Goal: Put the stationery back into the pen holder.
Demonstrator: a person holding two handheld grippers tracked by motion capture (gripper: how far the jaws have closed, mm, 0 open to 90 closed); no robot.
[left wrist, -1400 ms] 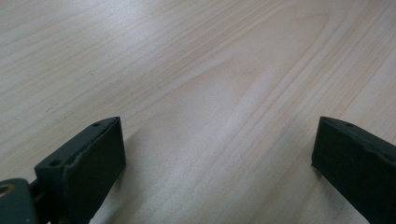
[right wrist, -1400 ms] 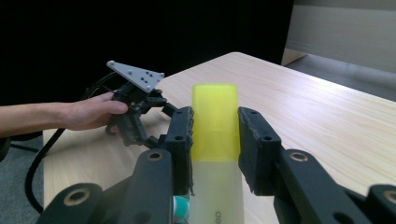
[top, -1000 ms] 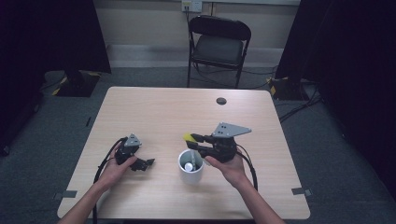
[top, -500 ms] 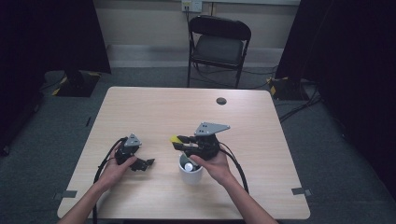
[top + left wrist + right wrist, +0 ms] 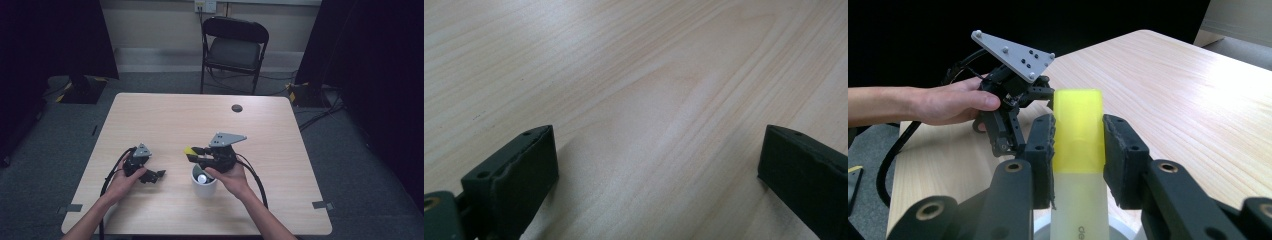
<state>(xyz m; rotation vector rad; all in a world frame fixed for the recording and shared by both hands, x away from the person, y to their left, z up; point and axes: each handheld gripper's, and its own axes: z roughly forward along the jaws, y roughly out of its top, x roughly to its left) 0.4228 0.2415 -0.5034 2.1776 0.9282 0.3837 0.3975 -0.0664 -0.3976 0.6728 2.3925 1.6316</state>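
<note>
The right gripper (image 5: 1078,150) jaws clench a light, stiff, smooth yellow-capped marker (image 5: 1078,130) mid-barrel; left gripper (image 5: 654,165) jaws gape over the bare tabletop (image 5: 649,75).

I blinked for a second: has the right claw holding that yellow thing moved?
Yes. The right claw with the yellow thing has shifted left over the white cup, farther from the table's right edge.

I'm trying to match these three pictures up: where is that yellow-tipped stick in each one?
High view: the yellow-tipped stick sits centre, left of the right tool, above the white cup.
Left gripper view: bare wooden table between two black jaws.
Right gripper view: centre, clamped upright between the jaws.
Shared landmark: the light wood tabletop.
</note>
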